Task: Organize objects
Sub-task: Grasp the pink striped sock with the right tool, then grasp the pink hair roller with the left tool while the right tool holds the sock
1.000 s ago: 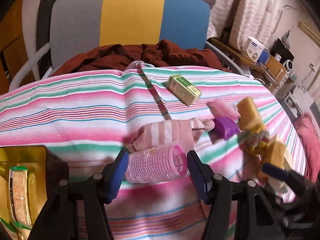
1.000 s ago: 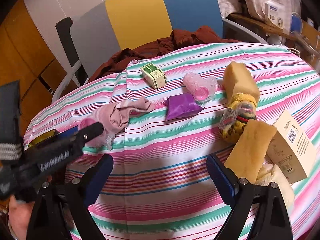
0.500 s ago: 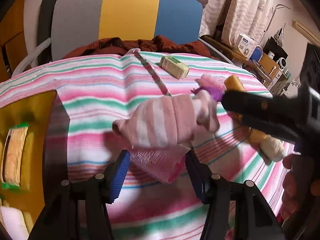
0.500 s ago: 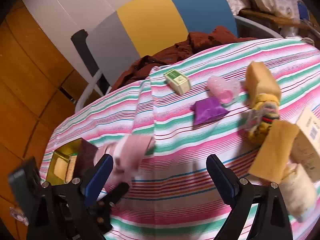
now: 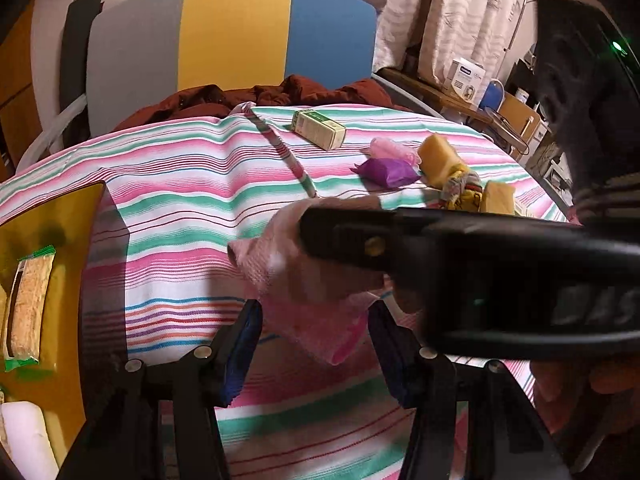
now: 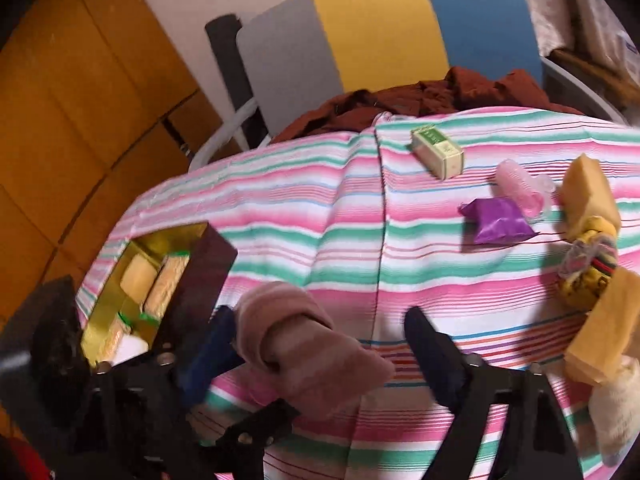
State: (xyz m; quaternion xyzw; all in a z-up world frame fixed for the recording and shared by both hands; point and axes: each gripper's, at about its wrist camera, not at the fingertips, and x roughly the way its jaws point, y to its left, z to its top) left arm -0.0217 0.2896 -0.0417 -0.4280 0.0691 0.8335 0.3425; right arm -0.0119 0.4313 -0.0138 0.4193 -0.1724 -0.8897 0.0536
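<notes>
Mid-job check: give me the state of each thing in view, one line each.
Left tool: closing on pink roller.
Right tool: closing around pink sock.
Pink sock: bunched, lifted.
Gold box: open, holding packets.
Green carton: closed, lying flat.
Purple packet: lying on striped cloth.

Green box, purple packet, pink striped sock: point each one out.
green box (image 5: 319, 129), left wrist view, long side face
purple packet (image 6: 497, 221), right wrist view, shiny top
pink striped sock (image 6: 312, 350), right wrist view, middle of the roll
</notes>
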